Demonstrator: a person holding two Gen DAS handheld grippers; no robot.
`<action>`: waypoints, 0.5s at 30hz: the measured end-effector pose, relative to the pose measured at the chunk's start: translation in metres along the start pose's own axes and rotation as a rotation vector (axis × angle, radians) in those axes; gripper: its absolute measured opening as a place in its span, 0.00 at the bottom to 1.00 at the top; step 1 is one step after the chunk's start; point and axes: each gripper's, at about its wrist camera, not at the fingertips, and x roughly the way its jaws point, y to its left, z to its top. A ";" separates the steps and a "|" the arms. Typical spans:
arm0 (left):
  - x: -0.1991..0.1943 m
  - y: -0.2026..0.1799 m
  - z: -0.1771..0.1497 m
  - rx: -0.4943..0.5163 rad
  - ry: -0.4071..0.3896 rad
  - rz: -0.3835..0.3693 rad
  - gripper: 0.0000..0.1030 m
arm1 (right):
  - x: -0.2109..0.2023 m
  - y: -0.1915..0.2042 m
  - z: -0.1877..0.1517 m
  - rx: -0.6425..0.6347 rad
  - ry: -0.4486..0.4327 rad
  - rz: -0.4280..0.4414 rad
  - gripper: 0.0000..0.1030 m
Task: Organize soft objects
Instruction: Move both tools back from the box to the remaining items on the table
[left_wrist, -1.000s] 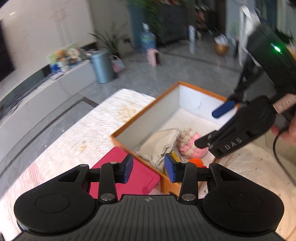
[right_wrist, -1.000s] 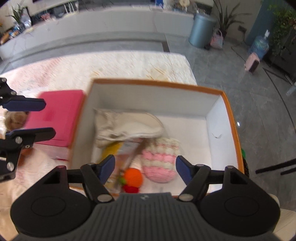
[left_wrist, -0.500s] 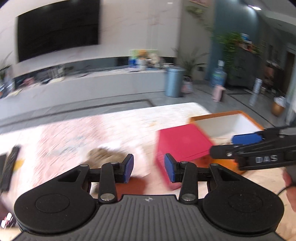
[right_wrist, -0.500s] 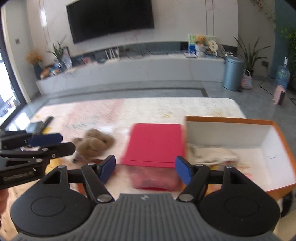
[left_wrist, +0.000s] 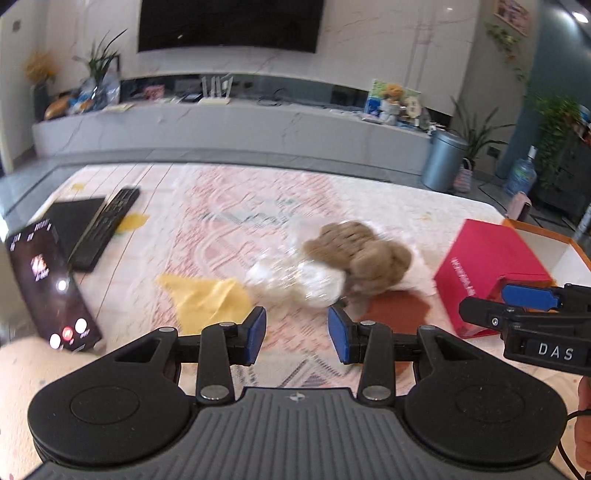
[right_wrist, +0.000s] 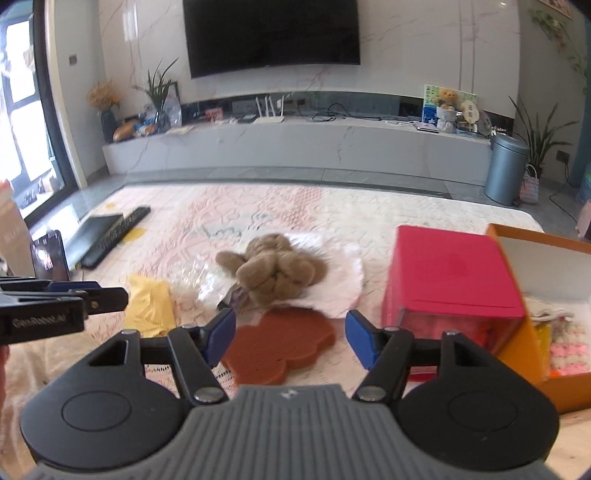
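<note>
Two hand-held grippers over a cloth-covered desk (right_wrist: 325, 206), both empty. The right hand-held gripper (right_wrist: 290, 338) has its jaws apart with nothing between the pads; they have just been closing a little. The left hand-held gripper (left_wrist: 297, 334) is likewise released, jaws half apart over bare cloth.

Nearest the right hand-held gripper, at the near edge of the desk, lies a flat brown mat (right_wrist: 280, 345), partly framed by the jaws but not touched. Just beyond it a brown yarn bundle (right_wrist: 275, 269) rests on a white cloth (right_wrist: 341, 273), with a crinkled clear bag (right_wrist: 201, 278) touching its left side and a yellow cloth (right_wrist: 149, 304) further left, just ahead of the left hand-held gripper. Toward the right edge stand a red box (right_wrist: 452, 275) and, touching it, the orange box (right_wrist: 517, 343) already holding soft things. A phone (left_wrist: 48, 284) and a remote (left_wrist: 107, 225) lie near the left edge.

Likely faults: the thin mat may slide under pads that close on its top face rather than its edge; a grip on the yarn could snag the white cloth or bag and drag them along; a carry to the orange box could clip the red box.
</note>
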 end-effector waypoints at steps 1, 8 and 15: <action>0.002 0.006 -0.002 -0.010 0.007 0.003 0.45 | 0.005 0.004 -0.001 -0.012 0.008 0.002 0.64; 0.022 0.041 -0.002 -0.151 0.081 -0.041 0.55 | 0.038 0.025 0.002 -0.081 0.038 0.010 0.64; 0.067 0.045 0.023 -0.085 0.190 0.043 0.70 | 0.078 0.026 0.009 -0.085 0.097 -0.029 0.66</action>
